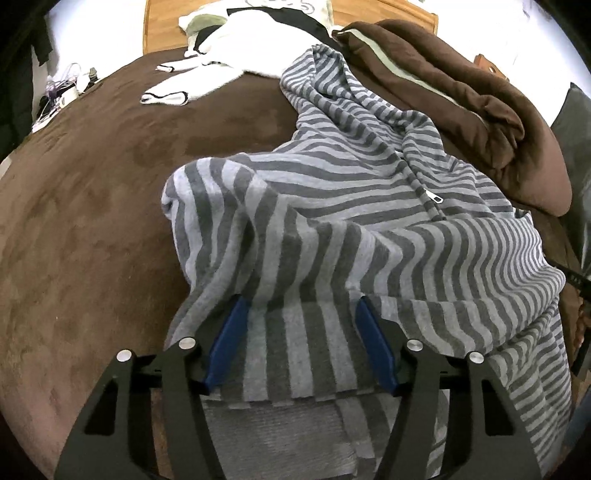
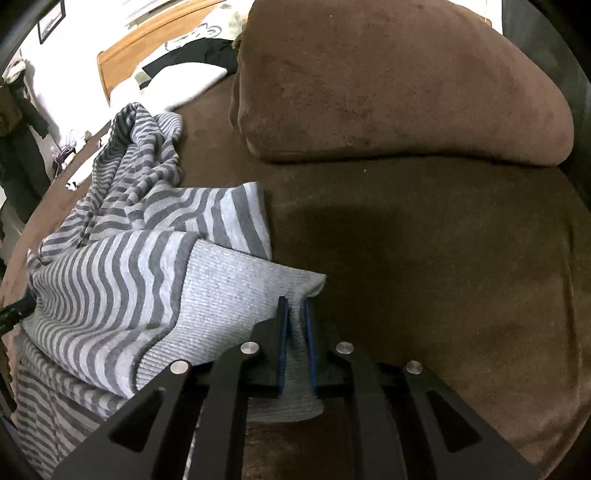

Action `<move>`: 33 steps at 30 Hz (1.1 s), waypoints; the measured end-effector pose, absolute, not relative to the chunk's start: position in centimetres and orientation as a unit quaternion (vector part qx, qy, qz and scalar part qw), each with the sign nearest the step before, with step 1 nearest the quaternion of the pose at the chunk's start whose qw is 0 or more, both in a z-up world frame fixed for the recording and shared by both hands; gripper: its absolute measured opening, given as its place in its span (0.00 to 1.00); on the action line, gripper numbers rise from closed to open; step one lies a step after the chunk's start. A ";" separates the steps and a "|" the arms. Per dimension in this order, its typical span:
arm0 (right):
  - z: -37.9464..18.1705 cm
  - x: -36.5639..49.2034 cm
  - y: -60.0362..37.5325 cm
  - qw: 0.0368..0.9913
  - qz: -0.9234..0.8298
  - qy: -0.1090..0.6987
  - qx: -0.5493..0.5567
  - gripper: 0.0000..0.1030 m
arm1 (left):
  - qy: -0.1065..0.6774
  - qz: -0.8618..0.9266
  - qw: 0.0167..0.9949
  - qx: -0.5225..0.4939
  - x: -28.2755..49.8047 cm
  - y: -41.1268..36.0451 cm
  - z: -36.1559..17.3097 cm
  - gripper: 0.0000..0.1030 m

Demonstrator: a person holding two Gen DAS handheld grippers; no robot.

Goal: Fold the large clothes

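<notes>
Right gripper (image 2: 295, 306): its blue pads are nearly together, pinching the plain grey ribbed hem (image 2: 236, 288) of the striped hoodie (image 2: 110, 280) at the corner nearest the camera; the hold seems meant to keep that corner under control while the fold is laid on the bed.
Left gripper (image 1: 301, 308): its jaws stand spread with striped cloth lying across the gap between them; the blue pads (image 1: 227, 343) flank the fabric, and whether they press on it cannot be told, though the wide stance would suit carrying a broad bunch of cloth.
Striped hoodie: it lies on the brown bed cover (image 1: 92, 221), its lower part doubled up toward the chest, so a first fold appears under way.
Zip pull (image 1: 436, 199): beyond the folded-over edge, face up, showing the front of the hoodie is uppermost.
Hood (image 1: 325, 74): stretched out past the zip, at the hoodie's far end.
Brown blanket (image 1: 461, 103): heaped just beside the hoodie's hood end, likely pushed aside to free space.
White garment (image 1: 221, 70): beyond the hoodie, near the wooden headboard (image 1: 155, 26), probably waiting its turn.
</notes>
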State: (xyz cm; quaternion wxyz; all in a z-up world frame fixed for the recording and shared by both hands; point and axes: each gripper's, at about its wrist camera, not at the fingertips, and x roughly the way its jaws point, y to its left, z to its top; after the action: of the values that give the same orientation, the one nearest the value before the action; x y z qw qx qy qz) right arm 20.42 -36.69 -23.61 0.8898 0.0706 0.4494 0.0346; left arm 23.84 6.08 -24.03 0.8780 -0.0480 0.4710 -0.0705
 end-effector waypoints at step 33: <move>-12.5 30.9 -23.8 0.899 0.191 0.392 0.034 0.70 | 0.472 -0.053 0.878 -0.056 32.2 6.8 -17.3 0.93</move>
State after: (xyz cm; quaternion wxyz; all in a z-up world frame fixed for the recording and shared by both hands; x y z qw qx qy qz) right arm 30.88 -23.77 -12.55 0.8993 0.0339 0.3920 0.1908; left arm 32.20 6.83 -17.27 0.8785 -0.0562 0.4715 -0.0525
